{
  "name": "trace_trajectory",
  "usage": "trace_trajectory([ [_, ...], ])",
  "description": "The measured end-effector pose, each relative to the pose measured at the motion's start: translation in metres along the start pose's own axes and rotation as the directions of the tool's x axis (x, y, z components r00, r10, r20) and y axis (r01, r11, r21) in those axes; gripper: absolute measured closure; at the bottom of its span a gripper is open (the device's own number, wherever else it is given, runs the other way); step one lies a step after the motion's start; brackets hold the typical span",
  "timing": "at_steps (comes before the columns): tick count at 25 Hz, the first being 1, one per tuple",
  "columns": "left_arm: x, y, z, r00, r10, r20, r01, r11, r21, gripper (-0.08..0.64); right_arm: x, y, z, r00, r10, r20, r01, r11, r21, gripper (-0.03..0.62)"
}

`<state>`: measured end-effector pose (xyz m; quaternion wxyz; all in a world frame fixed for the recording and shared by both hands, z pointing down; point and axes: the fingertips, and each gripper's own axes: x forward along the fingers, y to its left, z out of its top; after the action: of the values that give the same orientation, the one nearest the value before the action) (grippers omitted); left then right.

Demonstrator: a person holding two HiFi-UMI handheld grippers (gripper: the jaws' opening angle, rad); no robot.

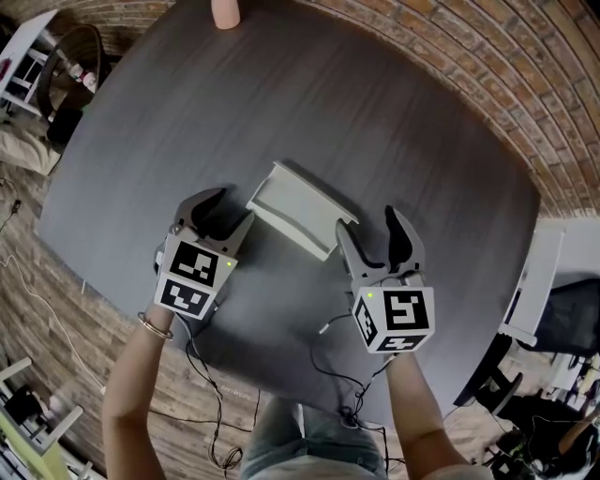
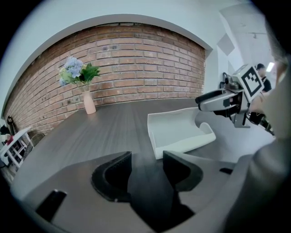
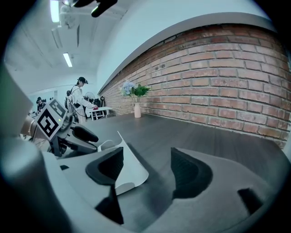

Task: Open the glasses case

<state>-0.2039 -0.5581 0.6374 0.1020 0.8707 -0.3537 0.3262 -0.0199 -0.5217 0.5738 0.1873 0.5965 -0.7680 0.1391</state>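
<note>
The white glasses case (image 1: 298, 211) lies open on the dark table (image 1: 281, 103), its lid standing up along the far side. My left gripper (image 1: 230, 208) is just left of it, open, with nothing between its fingers. My right gripper (image 1: 367, 220) is at the case's right end, also open. In the left gripper view the case (image 2: 177, 132) lies just beyond the jaws (image 2: 147, 157), with the right gripper (image 2: 227, 98) behind it. In the right gripper view a corner of the case (image 3: 125, 168) shows by the left pad, untouched by the gripper (image 3: 148, 152). The left gripper (image 3: 68, 132) is beyond.
A pink vase (image 1: 225, 11) of flowers (image 2: 75, 70) stands at the table's far edge. Cables (image 1: 337, 375) run over the near edge. A brick wall (image 2: 145, 68) backs the table. People (image 3: 82, 98) stand in the room's background.
</note>
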Motion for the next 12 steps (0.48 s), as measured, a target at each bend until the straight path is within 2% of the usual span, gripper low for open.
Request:
trace_trajectory([
  [7, -0.028, -0.011, 0.016, 0.997, 0.021, 0.069, -0.016, 0.997, -0.069, 0.351, -0.017, 0.003, 0.010, 1.000, -0.001, 0.014, 0.000, 1.000, 0.030, 0.282],
  [12, -0.068, -0.033, 0.038, 0.984, 0.041, 0.171, -0.002, 0.975, -0.224, 0.357, -0.043, 0.008, 0.022, 0.999, -0.009, 0.037, 0.006, 0.998, 0.062, 0.319],
])
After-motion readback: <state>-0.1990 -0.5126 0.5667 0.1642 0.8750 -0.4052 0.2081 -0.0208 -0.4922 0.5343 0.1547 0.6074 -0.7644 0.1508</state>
